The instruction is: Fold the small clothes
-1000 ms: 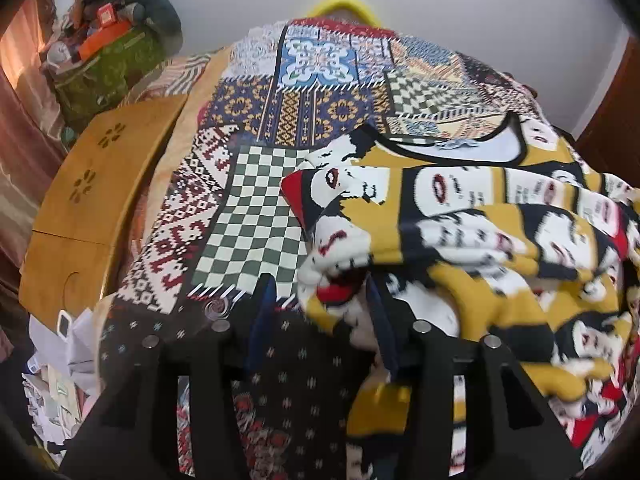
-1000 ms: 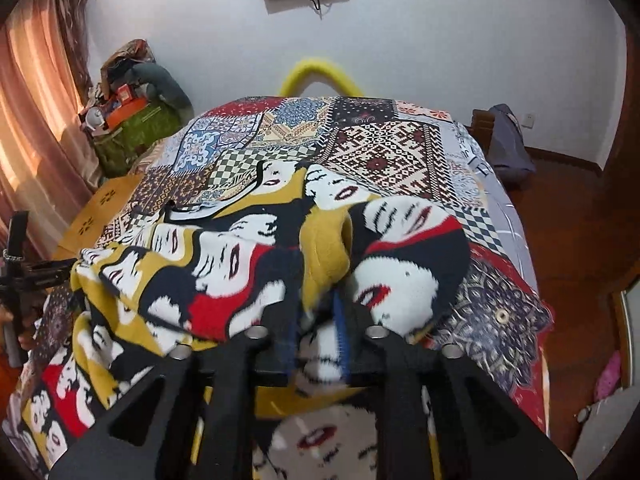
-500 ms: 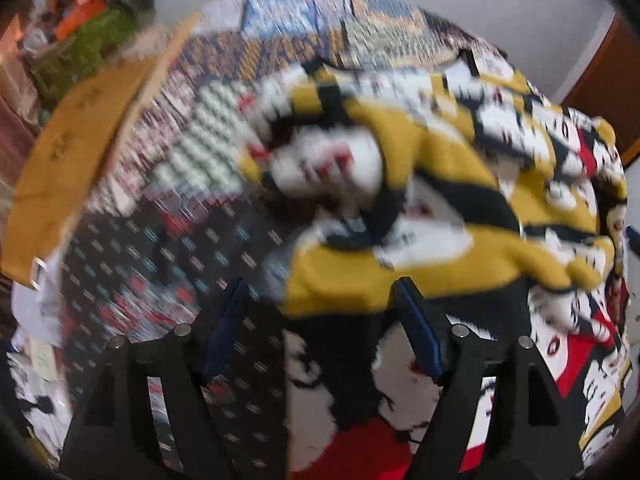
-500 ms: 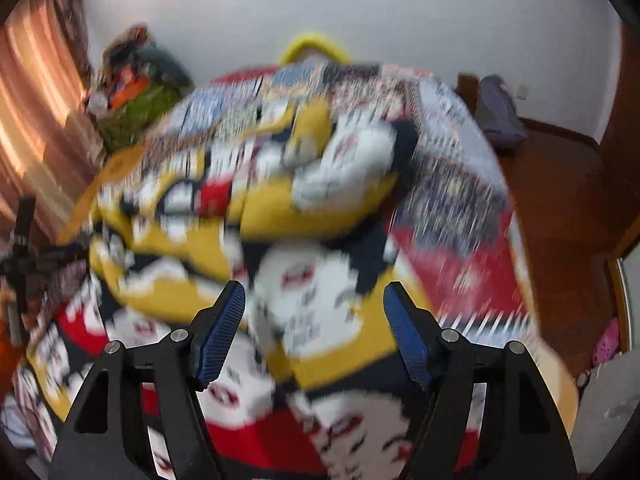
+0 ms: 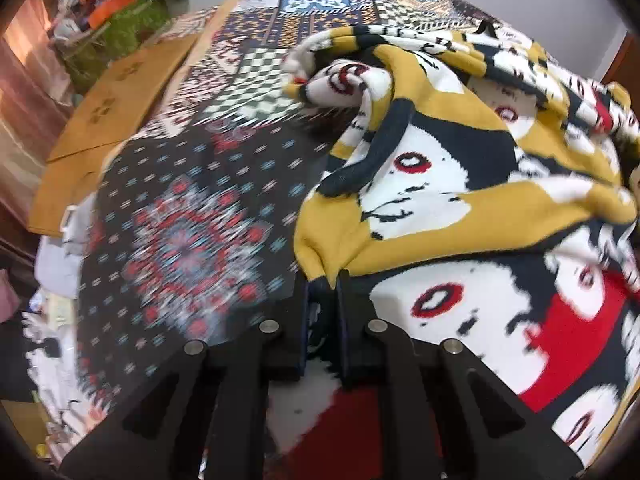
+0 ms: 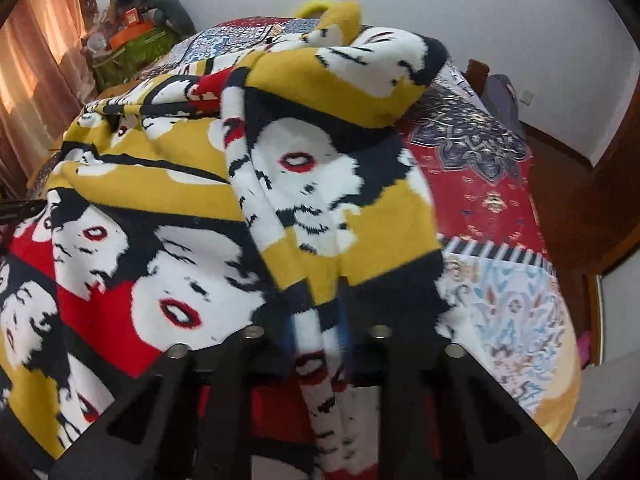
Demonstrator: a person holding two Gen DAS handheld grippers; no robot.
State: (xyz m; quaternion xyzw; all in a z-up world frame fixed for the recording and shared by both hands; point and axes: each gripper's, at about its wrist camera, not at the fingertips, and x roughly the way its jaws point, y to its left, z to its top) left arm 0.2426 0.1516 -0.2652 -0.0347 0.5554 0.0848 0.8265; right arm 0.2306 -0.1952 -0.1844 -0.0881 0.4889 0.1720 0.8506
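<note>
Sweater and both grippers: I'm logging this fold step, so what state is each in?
Sweater: bunched, partly folded over itself on the patchwork bedspread.
Left gripper: just closed, pinching a yellow sweater edge.
Right gripper: just closed, clamped on a sweater fold.

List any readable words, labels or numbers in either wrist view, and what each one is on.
None can be read.
Orange box on the pile by the curtain: a pale label, too small and blurred.
Sweater: printed faces only, no lettering.
Bedspread: patterns only.
</note>
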